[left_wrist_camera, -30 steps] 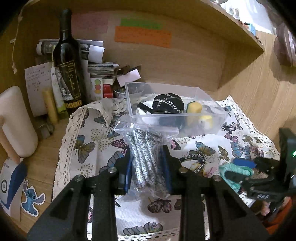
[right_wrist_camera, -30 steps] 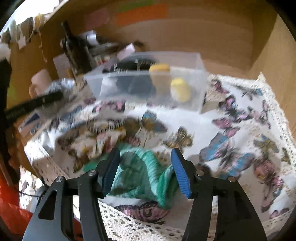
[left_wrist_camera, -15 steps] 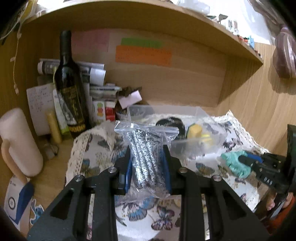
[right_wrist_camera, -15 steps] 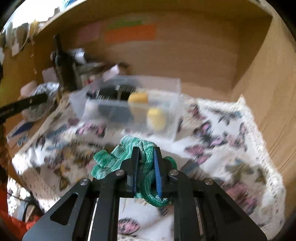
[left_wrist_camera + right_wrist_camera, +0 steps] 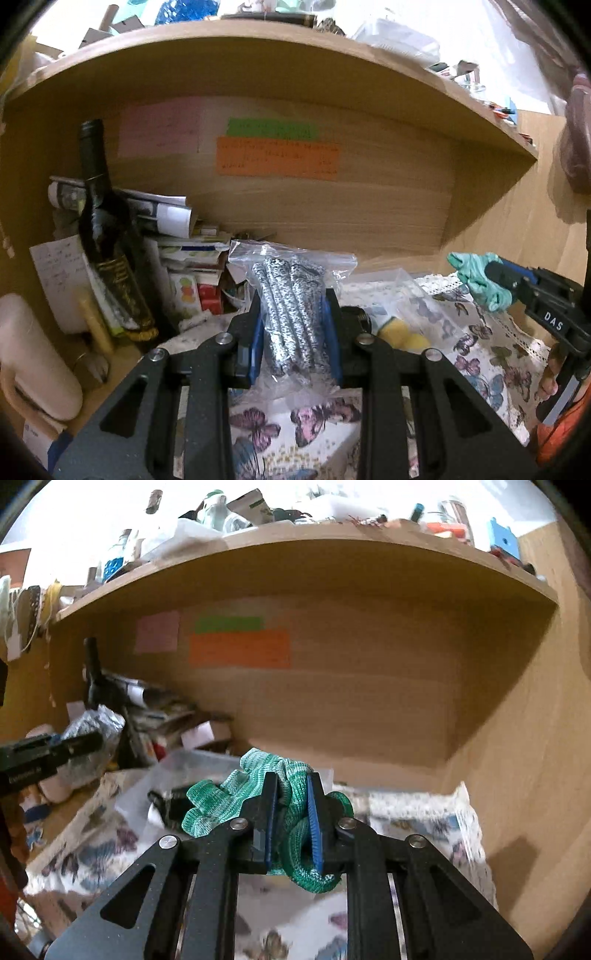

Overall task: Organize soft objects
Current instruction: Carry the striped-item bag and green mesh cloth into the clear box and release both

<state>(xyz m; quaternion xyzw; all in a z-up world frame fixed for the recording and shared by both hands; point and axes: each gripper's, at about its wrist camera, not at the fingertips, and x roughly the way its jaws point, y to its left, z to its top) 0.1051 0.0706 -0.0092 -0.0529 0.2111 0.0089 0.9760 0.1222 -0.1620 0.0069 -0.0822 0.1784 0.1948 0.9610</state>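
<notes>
My left gripper (image 5: 293,328) is shut on a clear zip bag of black-and-white cords (image 5: 288,314) and holds it lifted above the butterfly cloth (image 5: 491,369). My right gripper (image 5: 291,812) is shut on a green knit glove (image 5: 221,801) and holds it in the air; it also shows at the right of the left wrist view (image 5: 480,280). The clear plastic box (image 5: 399,295) lies beyond and below both, with a black item (image 5: 354,317) and yellow sponges (image 5: 402,334) inside. The left gripper and its bag appear at the left of the right wrist view (image 5: 85,734).
A dark wine bottle (image 5: 107,236) stands at the back left beside stacked papers and small boxes (image 5: 184,266). A cream roll (image 5: 33,354) lies far left. A wooden shelf (image 5: 258,48) overhangs the alcove, with coloured notes (image 5: 277,158) on its back wall.
Both grippers have risen from the cloth. The right one closed on the green glove and lifted it. The left one carried the bag of cords upward.
</notes>
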